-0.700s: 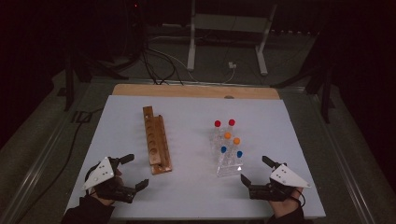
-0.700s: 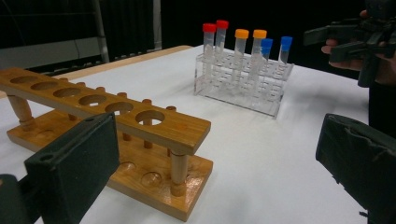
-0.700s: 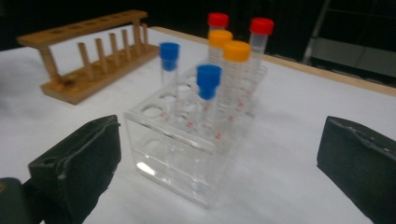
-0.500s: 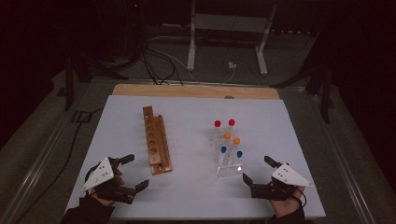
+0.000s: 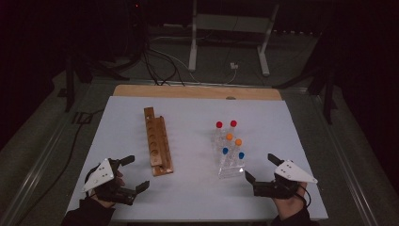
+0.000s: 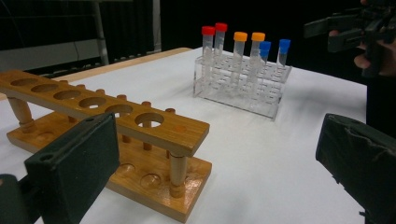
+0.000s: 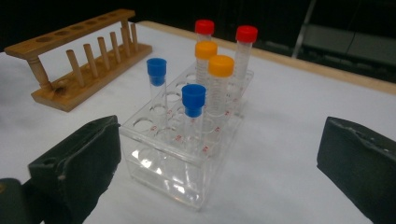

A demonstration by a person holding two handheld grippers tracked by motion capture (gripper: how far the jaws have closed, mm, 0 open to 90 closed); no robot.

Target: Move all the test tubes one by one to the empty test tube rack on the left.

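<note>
Grippers, left (image 5: 133, 174) and right (image 5: 259, 167), wait wide-jawed and empty at the table's (image 5: 188, 108) near edge, flanking wooden rack (image 5: 156, 141) and clear tube rack (image 5: 229, 162) for easy reach.

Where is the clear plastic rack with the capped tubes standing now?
In the high view the clear rack stands right of centre on the white table, just ahead of the open right gripper, with the wooden rack to its left.

Both tongs, left (image 5: 131, 175) and right (image 5: 261, 167), gape wide, empty.
</note>
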